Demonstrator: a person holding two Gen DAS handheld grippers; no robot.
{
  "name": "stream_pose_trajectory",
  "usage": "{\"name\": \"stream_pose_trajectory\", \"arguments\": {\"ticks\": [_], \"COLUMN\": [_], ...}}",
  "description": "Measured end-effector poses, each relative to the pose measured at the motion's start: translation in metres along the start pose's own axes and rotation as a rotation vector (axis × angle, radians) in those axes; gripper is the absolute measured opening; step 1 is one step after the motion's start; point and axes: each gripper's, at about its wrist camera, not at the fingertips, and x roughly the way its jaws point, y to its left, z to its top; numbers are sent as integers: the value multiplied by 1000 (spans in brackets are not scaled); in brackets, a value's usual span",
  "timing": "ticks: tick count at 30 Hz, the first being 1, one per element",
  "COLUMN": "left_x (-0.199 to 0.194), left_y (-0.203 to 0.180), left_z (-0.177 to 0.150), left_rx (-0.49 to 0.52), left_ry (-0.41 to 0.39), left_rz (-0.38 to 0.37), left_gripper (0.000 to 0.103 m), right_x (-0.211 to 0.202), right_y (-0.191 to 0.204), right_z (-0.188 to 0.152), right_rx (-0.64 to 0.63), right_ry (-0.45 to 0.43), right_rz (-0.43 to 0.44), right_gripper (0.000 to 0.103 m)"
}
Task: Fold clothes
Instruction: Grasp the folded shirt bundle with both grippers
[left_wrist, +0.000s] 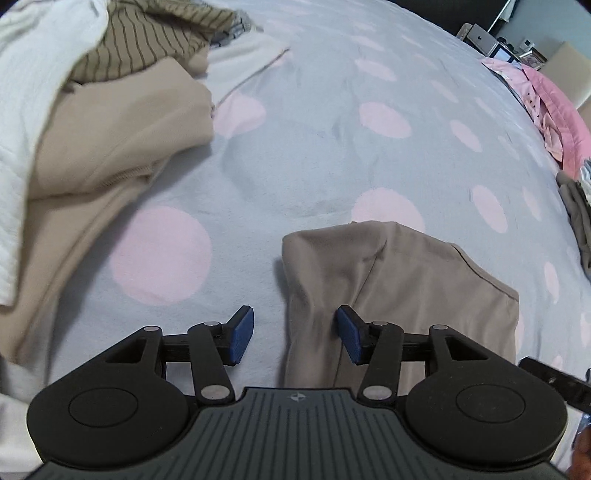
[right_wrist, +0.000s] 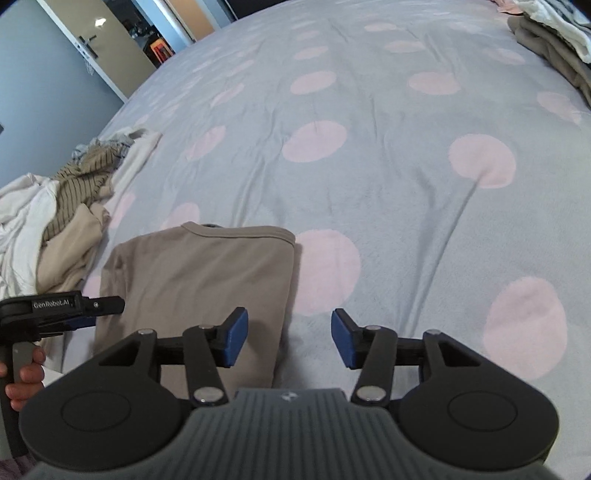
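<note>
Both claws hung wide open and empty over a folded taupe top on the spotted bedspread

The left gripper (left_wrist: 294, 334) had its jaws spread across the top's left edge, gripping nothing; the right gripper (right_wrist: 289, 338) was spread just as wide over the right edge, one pad above cloth, the other above the blanket. The folded taupe top (right_wrist: 195, 288) lay flat, neckline pointing away. The grey, pink-dotted bedspread (right_wrist: 388, 177) stretched beyond. To the left sat a heap of unfolded clothes (left_wrist: 122, 110); far right, a folded pile (right_wrist: 550, 44) at the bed's edge
</note>
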Motion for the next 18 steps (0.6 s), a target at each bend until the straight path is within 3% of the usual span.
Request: {"name": "stream_pose_trajectory", "arguments": {"ticks": [6,12,18], "left_x": [7,14,18], "left_y": [-7,-33,-36], "left_z": [-1,-8,-7], "left_rx": [32,188,204], "left_ry": [5,-14,-32], "left_rz": [-59,-40,-75], "left_gripper": [52,54,39], "right_x": [16,25,30], "right_y": [-1,3,7], "right_z": [6,8,9], "right_rx": [14,-3,-14], "right_ry": [32,37,26], "right_rz": [27,29,38], "right_gripper": [55,59,60]}}
